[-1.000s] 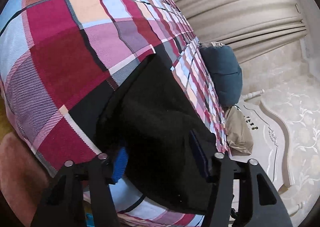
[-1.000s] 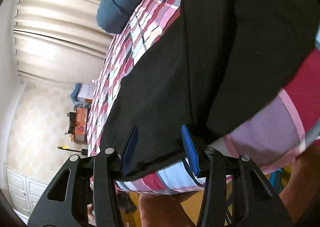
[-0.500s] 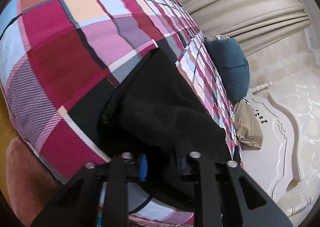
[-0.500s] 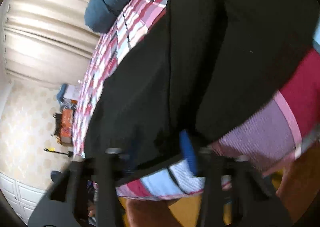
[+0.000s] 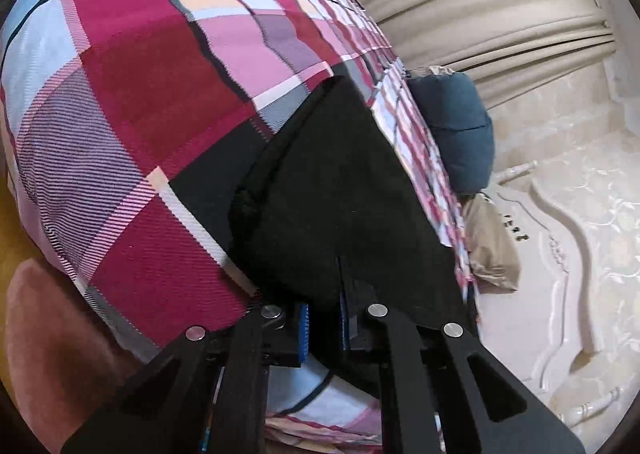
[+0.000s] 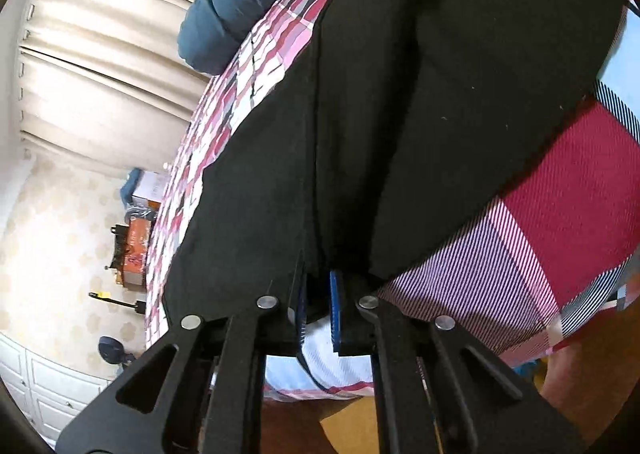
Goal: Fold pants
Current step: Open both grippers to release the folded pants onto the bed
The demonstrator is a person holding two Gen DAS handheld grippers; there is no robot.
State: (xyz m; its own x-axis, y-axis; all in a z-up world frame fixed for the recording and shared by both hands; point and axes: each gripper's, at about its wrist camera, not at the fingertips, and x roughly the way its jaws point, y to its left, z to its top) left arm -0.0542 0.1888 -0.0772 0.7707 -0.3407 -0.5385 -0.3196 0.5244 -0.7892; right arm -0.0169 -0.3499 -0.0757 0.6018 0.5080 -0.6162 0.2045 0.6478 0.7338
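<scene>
Black pants [image 5: 336, 206] lie on a plaid bedspread [image 5: 152, 102] near the bed's edge. In the left wrist view my left gripper [image 5: 323, 328] is shut on the near edge of the pants, its blue pads pinching the cloth. In the right wrist view the pants [image 6: 400, 114] stretch away across the bed, with a seam running down the middle. My right gripper [image 6: 318, 310] is shut on their near edge at that seam, and the fabric covers the fingertips.
A dark blue pillow [image 5: 460, 134] and a beige pillow [image 5: 492, 250] lie at the head of the bed by a white carved headboard [image 5: 568, 254]. Beige curtains [image 6: 100, 66] hang behind. An orange box [image 6: 136, 250] stands beyond the bed.
Both grippers were open around the pants' edge one second ago. Both have closed on the cloth since then.
</scene>
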